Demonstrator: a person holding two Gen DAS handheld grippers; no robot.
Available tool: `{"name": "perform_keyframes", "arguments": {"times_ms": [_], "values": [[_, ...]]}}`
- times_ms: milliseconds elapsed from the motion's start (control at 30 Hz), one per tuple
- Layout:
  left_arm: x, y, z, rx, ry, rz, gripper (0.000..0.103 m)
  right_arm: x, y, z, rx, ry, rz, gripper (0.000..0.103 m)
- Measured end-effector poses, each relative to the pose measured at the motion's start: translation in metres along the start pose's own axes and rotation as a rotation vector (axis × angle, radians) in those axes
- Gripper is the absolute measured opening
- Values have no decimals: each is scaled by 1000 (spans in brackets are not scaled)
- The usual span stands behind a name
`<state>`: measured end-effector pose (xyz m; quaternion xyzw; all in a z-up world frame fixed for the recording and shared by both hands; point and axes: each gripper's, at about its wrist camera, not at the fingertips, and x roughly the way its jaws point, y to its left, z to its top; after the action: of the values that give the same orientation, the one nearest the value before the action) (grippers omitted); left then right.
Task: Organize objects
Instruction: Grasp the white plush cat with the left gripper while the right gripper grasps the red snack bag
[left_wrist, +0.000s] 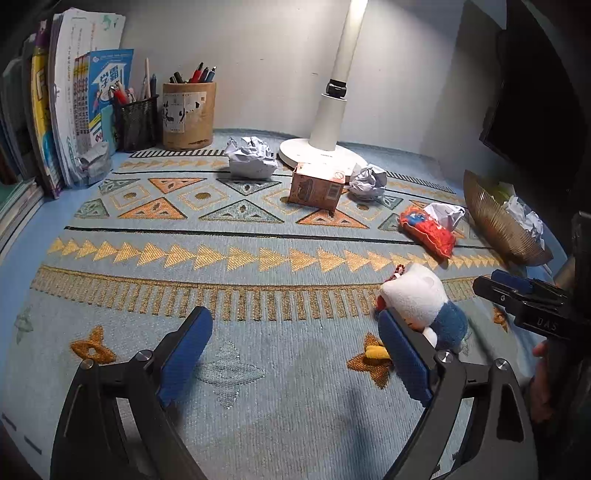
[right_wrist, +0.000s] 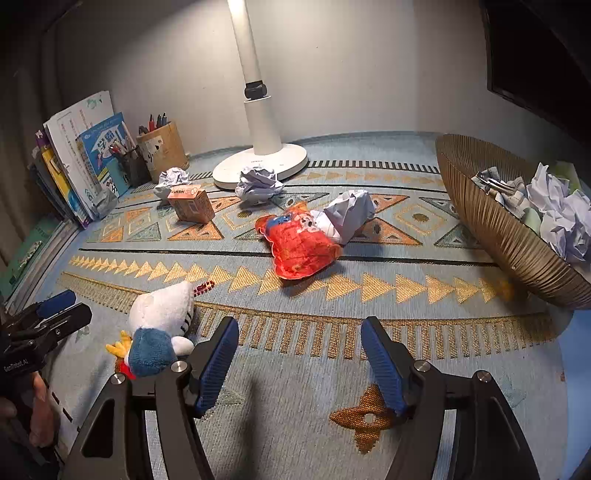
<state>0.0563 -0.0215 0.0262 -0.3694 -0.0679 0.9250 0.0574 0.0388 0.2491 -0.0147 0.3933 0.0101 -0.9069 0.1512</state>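
A: Where is the plush toy (right_wrist: 162, 325) lying?
B: Lower left of the right view, on the worktop (right_wrist: 295, 424).
A: The tools?
B: Left tool (left_wrist: 295, 358) and right tool (right_wrist: 299, 358) are both gaping, gripping nothing.

A white lamp (right_wrist: 258, 122) stands at the far middle of the bench, its round base (right_wrist: 260, 166) on the patterned cloth (right_wrist: 295, 424). At the far left, books (left_wrist: 74, 110) lean upright against the wall. Just right of them stand a black mesh pen cup (left_wrist: 136, 120) and a wooden pen holder (left_wrist: 188, 114), side by side, both full of pens.
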Motion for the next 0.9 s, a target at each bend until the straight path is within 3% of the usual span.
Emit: {"name": "perform_keyframes", "arguments": {"times_ms": [133, 267, 333, 400, 533, 700, 800, 900], "values": [[-3, -3, -1, 13, -9, -5, 91, 1, 2, 0, -13, 8, 17, 67], [-3, -11, 0, 46, 2, 3, 91, 7, -3, 7, 7, 73, 107, 67], [-7, -19, 1, 54, 11, -54, 91, 3, -3, 21, 17, 81, 137, 67], [-8, -30, 2, 33, 25, -142, 91, -4, 4, 39, -19, 46, 111, 67], [4, -68, 4, 79, 88, -174, 91, 13, 18, 69, -93, 49, 93, 65], [28, -106, 0, 171, 135, -89, 90, 57, 14, 82, -105, 111, 75, 63], [39, -108, -1, 153, 161, -82, 88, 72, 13, 78, -136, 134, -15, 63], [45, -108, -1, 156, 181, -73, 76, 85, 6, 73, -127, 164, -12, 64]]}}
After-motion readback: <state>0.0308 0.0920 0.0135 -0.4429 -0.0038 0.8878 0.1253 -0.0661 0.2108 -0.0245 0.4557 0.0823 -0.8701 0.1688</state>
